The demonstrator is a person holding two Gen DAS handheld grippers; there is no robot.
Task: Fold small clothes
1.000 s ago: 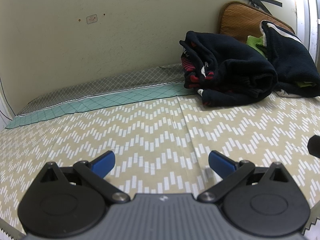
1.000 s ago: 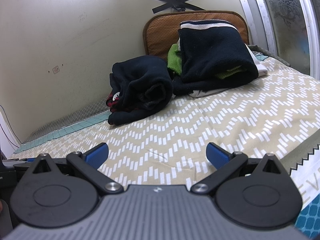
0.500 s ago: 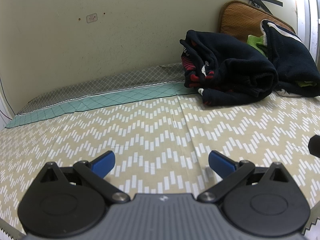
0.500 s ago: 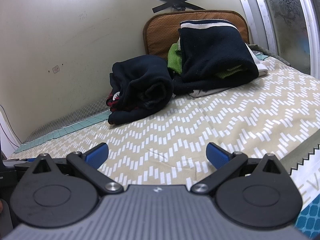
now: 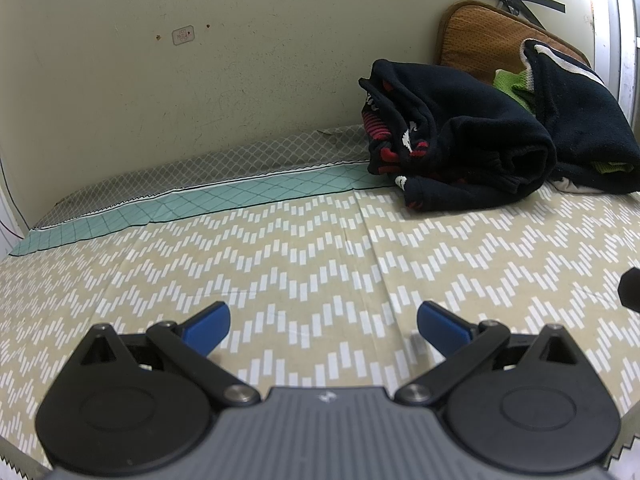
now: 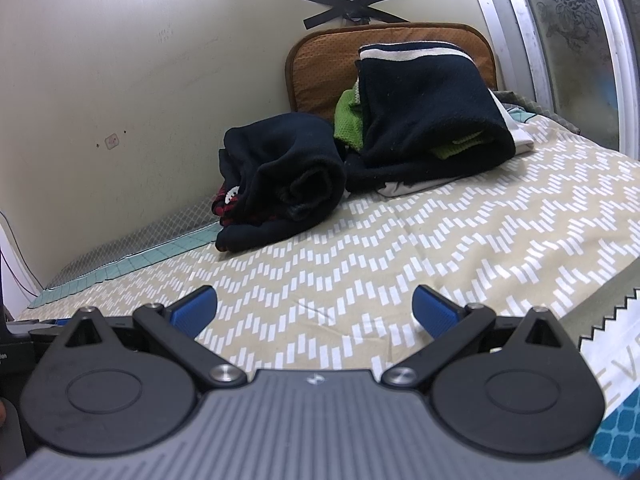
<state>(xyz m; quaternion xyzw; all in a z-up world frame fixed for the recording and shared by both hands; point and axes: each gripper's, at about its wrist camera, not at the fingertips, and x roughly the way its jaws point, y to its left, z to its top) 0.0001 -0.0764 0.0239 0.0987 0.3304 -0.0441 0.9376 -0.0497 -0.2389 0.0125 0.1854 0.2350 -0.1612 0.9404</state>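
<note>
A bundled dark navy garment with red and white pattern (image 5: 460,148) lies on the bed near the wall; it also shows in the right wrist view (image 6: 284,184). Behind it a folded navy garment with a white stripe (image 6: 428,120) rests on green and white clothes (image 6: 348,120); it shows in the left wrist view too (image 5: 576,120). My left gripper (image 5: 322,322) is open and empty, low over the bedsheet, well short of the clothes. My right gripper (image 6: 314,308) is open and empty, also short of the clothes.
The bed has a beige zigzag sheet (image 5: 280,248) with a teal strip (image 5: 248,196) along the wall. A brown cushion (image 6: 320,64) leans on the wall behind the clothes. A frosted window frame (image 6: 560,40) stands at the right. Part of the right gripper (image 5: 630,288) shows at the left view's right edge.
</note>
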